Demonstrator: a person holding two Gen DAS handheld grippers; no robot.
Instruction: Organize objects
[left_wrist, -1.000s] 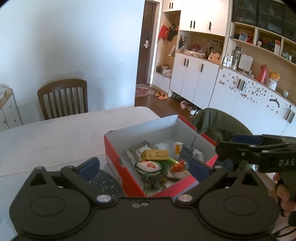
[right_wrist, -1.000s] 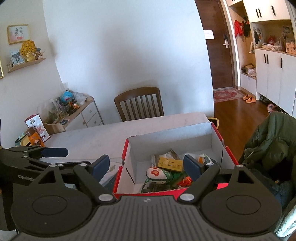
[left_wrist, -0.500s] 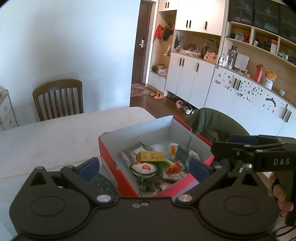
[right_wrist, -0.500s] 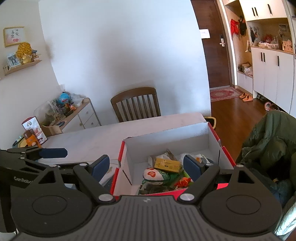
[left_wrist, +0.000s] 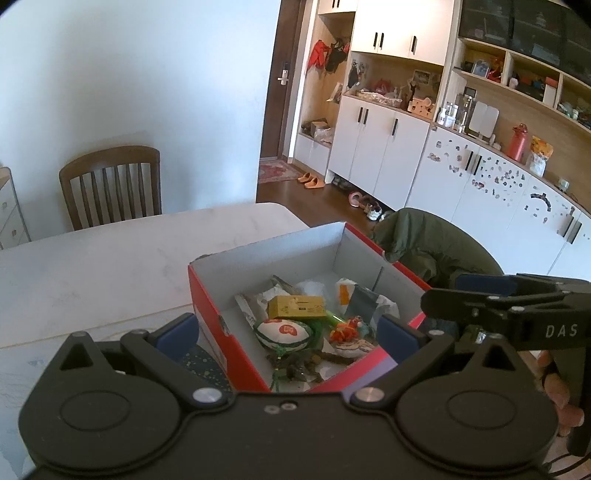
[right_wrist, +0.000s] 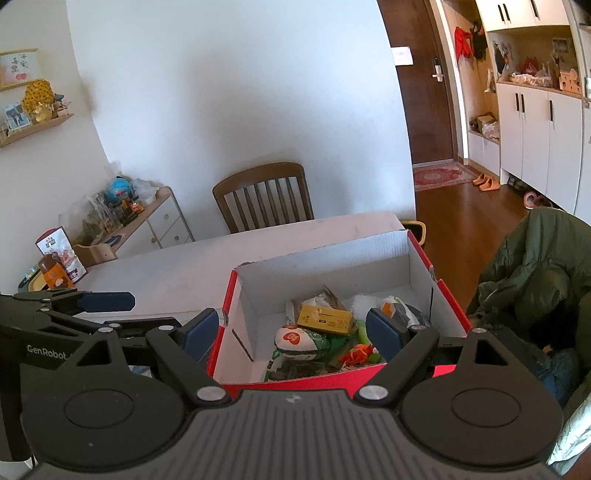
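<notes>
A red shoebox (left_wrist: 207, 306) with a white inside stands on the white table (left_wrist: 110, 266), holding a yellow carton (left_wrist: 295, 305), a white, green and red pouch (left_wrist: 282, 332), an orange toy (left_wrist: 345, 328) and several packets. My left gripper (left_wrist: 287, 332) hovers open over the box's near end with nothing between its fingers. In the right wrist view my right gripper (right_wrist: 291, 330) is open and empty above the same shoebox (right_wrist: 325, 266), over the yellow carton (right_wrist: 325, 318) and pouch (right_wrist: 295, 338). Each gripper shows side-on in the other's view, the right one (left_wrist: 480, 291) and the left one (right_wrist: 103, 301).
A dark speckled mat (left_wrist: 201, 365) lies left of the box. A wooden chair (right_wrist: 264, 199) stands behind the table. A green jacket (right_wrist: 535, 266) is draped over a seat on the right. A cluttered sideboard (right_wrist: 147, 218) is on the left and white cabinets (left_wrist: 388, 158) stand behind.
Both views have drifted slightly, so the box sits a little further left and lower in frame. Both grippers stay open, and nothing in the box has moved.
</notes>
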